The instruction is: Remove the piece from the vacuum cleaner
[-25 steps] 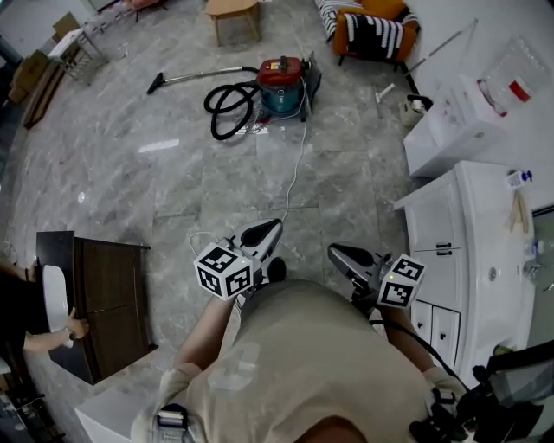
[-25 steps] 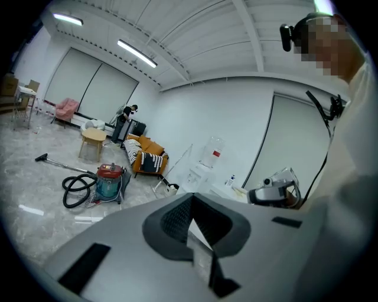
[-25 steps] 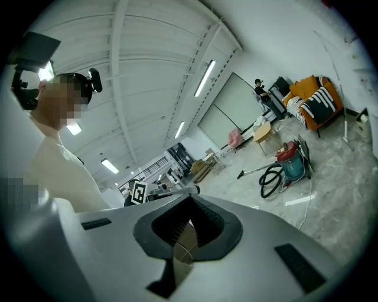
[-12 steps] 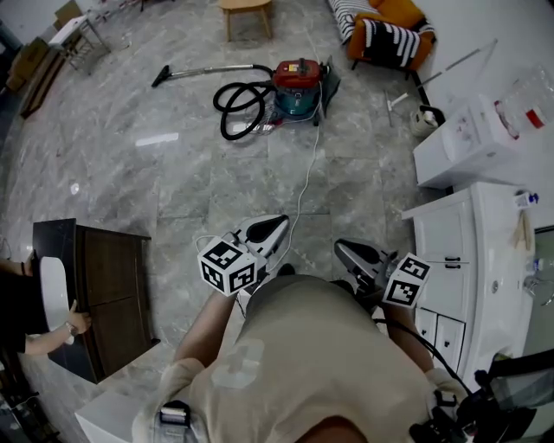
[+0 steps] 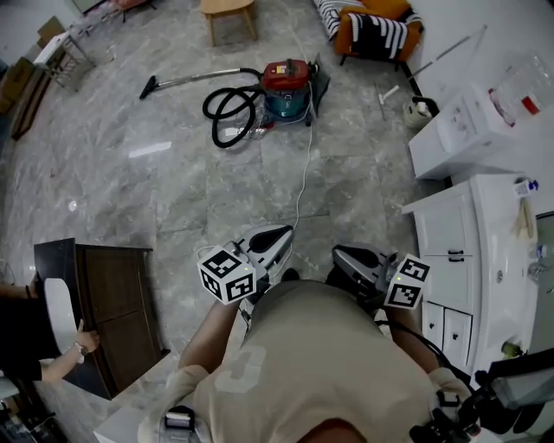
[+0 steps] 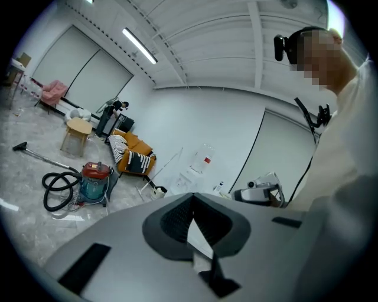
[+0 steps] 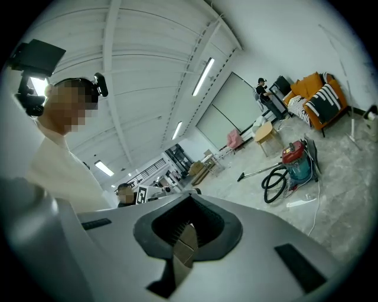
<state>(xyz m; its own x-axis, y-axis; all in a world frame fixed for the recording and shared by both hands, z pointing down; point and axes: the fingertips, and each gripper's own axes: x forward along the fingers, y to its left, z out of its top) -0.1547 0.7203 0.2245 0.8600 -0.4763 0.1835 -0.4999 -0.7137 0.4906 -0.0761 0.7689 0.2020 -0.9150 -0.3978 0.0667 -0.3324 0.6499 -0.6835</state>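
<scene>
The vacuum cleaner (image 5: 286,85) is seen on the floor (image 5: 173,190), well ahead of both grippers, its black hose (image 5: 227,108) coiled beside it. The left gripper (image 5: 282,232) and right gripper (image 5: 340,253) are held with jaws pressed together, nothing between them. The ceiling (image 6: 207,47) is shown only in the gripper views.

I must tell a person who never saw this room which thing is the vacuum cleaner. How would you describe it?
Look at the far part of the grey tiled floor, near the orange armchair. There stands the vacuum cleaner, a small drum with a red top and a teal body. Only it has a coiled black hose and a long wand lying beside it.
</scene>
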